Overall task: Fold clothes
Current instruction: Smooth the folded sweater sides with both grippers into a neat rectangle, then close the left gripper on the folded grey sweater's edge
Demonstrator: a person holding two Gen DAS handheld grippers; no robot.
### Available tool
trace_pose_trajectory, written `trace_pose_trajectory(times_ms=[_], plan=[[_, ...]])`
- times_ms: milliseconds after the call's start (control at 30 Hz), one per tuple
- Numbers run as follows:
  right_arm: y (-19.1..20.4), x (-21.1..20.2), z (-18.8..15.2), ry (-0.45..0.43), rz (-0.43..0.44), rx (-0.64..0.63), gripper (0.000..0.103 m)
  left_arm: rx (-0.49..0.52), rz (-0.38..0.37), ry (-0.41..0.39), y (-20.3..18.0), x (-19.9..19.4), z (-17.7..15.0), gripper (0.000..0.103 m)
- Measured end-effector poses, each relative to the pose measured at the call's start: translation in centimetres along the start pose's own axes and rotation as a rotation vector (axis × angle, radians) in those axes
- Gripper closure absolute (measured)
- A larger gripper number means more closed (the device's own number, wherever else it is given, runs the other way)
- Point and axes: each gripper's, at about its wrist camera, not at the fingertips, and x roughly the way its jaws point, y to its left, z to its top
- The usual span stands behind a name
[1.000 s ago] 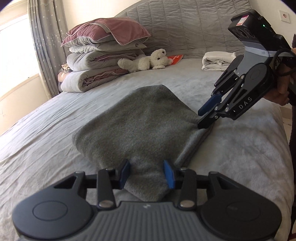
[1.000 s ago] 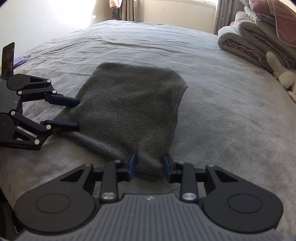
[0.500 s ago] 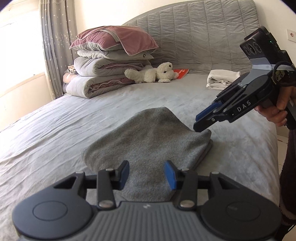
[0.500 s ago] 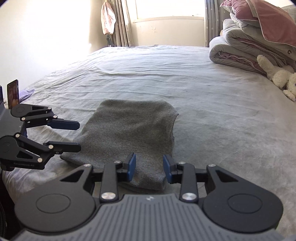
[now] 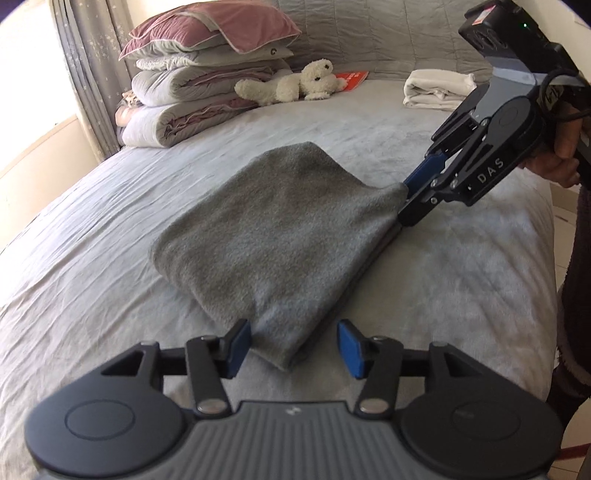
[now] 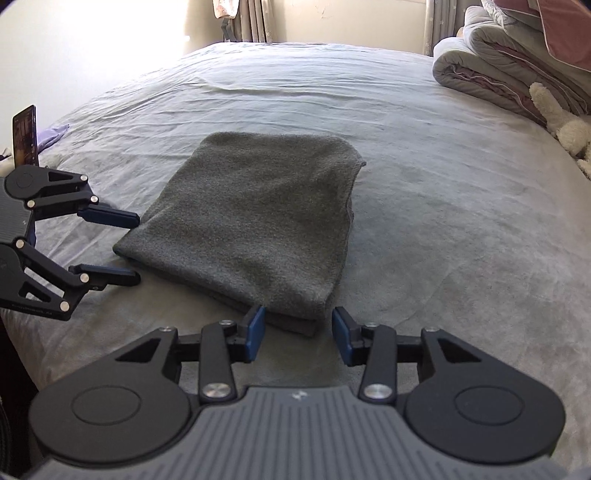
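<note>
A wide bed covered with a pale grey, slightly creased sheet (image 5: 110,229) fills both views, with a quilted grey headboard (image 5: 376,33) curving behind it. Against the headboard side sits a stack of folded grey and mauve quilts topped by a dusty-pink pillow (image 5: 192,74), and just beside the stack lies a cream plush toy animal (image 5: 291,83) with a red flat booklet (image 5: 351,77) behind it; a small pile of folded white cloth (image 5: 439,88) rests farther along near the headboard. In the middle of the bed lies the folded dark grey fleece garment (image 6: 258,218), flat, in several layers, its stacked edges showing at the near corners. The left tongs (image 5: 293,347) hang just above the bed at one near corner of the garment; their jaws have just been opening, the blue pads stand well apart on either side of that corner without pressing on it, so they hold nothing. The right tongs (image 6: 298,330) are at the neighbouring corner; their jaws have likewise just been opening, and the corner lies ahead of the gap between the parted pads, not gripped. A person's hand (image 5: 557,155) grips the handle of the right tongs at the edge of the left wrist view.
</note>
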Motion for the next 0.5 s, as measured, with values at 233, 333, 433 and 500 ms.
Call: trace_pose_trajectory(times_ms=[233, 333, 433, 500], plan=[[-0.2, -0.2, 0.9, 0.031, 0.046, 0.07, 0.035, -0.177, -0.022, 0.157, 1.5, -0.8, 1.3, 0.031], [-0.7, -0.5, 1.3, 0.047, 0.065, 0.118, 0.033, -0.294, -0.04, 0.221, 3.0, -0.9, 1.9, 0.025], [-1.3, -1.0, 1.8, 0.062, 0.091, 0.174, 0.032, -0.376, -0.049, 0.266, 4.1, -0.8, 2.6, 0.022], [-1.8, -1.2, 2.1, 0.077, 0.112, 0.213, 0.026, -0.402, -0.035, 0.295, 4.5, -0.6, 2.9, 0.019]])
